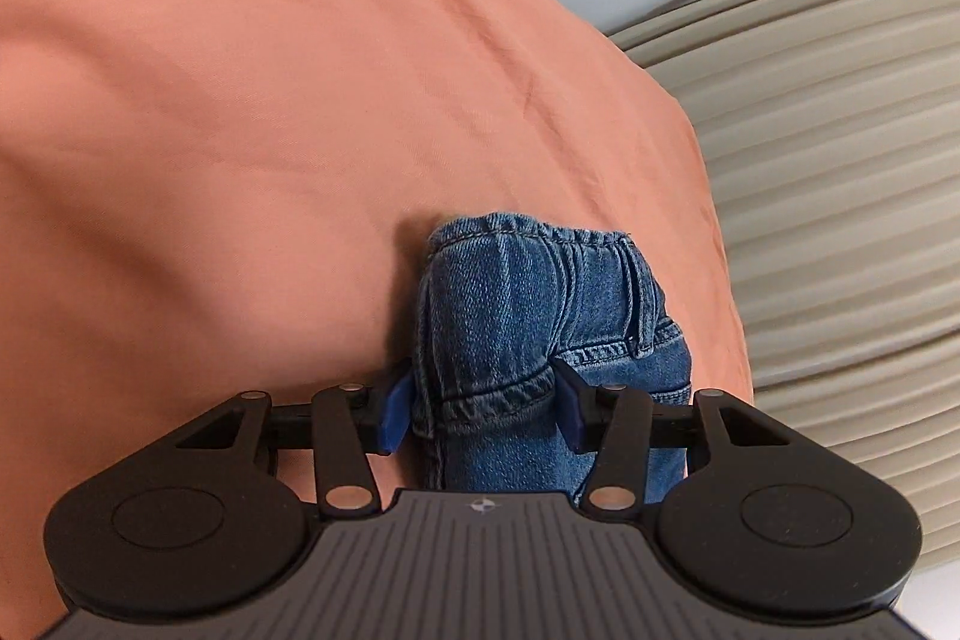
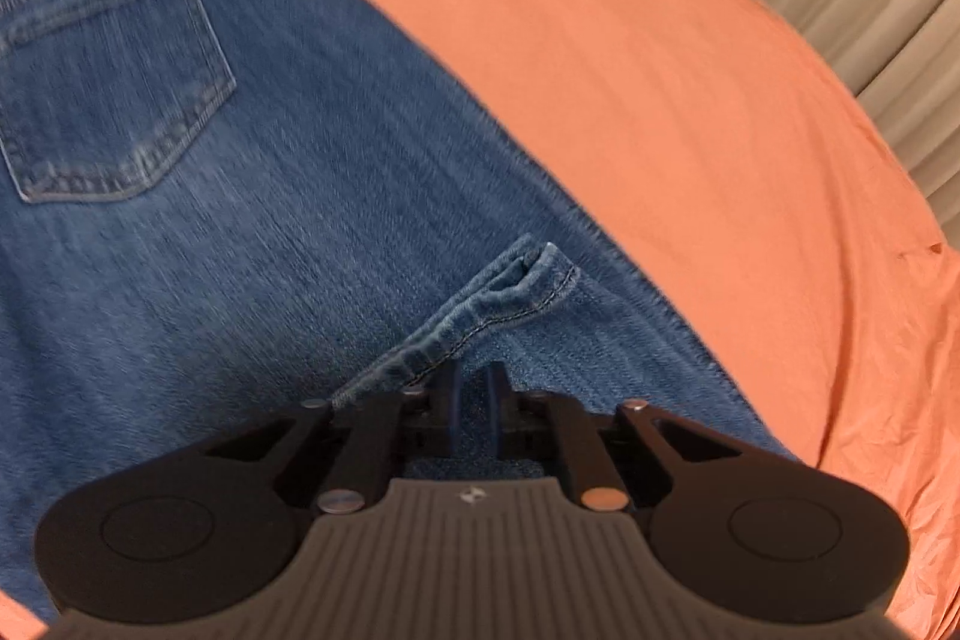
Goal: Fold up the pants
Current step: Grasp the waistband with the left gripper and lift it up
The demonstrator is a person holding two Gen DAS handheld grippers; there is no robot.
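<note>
Left gripper [image 1: 485, 412] has its two blue fingers [image 1: 396, 415] pressed on a thick bunch of the blue jeans [image 1: 528, 316], right at the waistband, so it is pinching the jeans. Behind the jeans lies an orange sheet [image 1: 270, 100], and past the sheet hangs a tan curtain [image 1: 840, 160]. Right gripper [image 2: 472, 388] has its fingers squeezed tight together, close to a folded hem [image 2: 480, 304] of the jeans; whether any cloth is caught between them I cannot tell. From this side the jeans lie spread on the orange sheet, with a back pocket [image 2: 114, 94] far beyond the hem.
</note>
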